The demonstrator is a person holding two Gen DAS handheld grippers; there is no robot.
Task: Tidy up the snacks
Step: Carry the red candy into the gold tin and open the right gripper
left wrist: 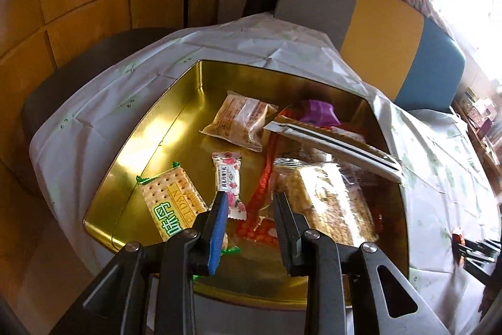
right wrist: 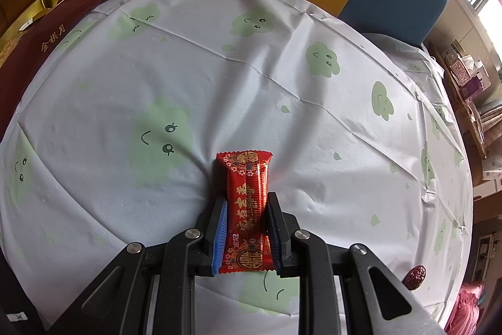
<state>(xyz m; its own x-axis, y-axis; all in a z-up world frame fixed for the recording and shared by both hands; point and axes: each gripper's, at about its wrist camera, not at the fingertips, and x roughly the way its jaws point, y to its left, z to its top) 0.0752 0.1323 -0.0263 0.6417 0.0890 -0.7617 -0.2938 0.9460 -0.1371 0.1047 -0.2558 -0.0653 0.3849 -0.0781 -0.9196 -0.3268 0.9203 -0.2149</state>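
two handheld grippers over a table w/ a white cloud-print cloth (right wrist: 282, 58); snacks going into a gold tin.
left gripper (left wrist: 249, 200) hangs over the gold tin (left wrist: 131, 178), jaws part open w/ nothing between; below lie a cracker pack (left wrist: 171, 198), a rose-print candy (left wrist: 227, 178) & other snack packs. right gripper (right wrist: 246, 203) is clamped narrow on a red snack bar (right wrist: 248, 200) whose far end touches the cloth. a maroon box (right wrist: 53, 30) sits at the cloth's left edge, a red date (right wrist: 415, 273) near the right edge.

The tin (left wrist: 188, 90) sits on the table (right wrist: 219, 90). In the tin, crackers (left wrist: 171, 203) lie left of a candy (left wrist: 227, 182); a wrapped snack (right wrist: 248, 209) lies on the table right of the tin.
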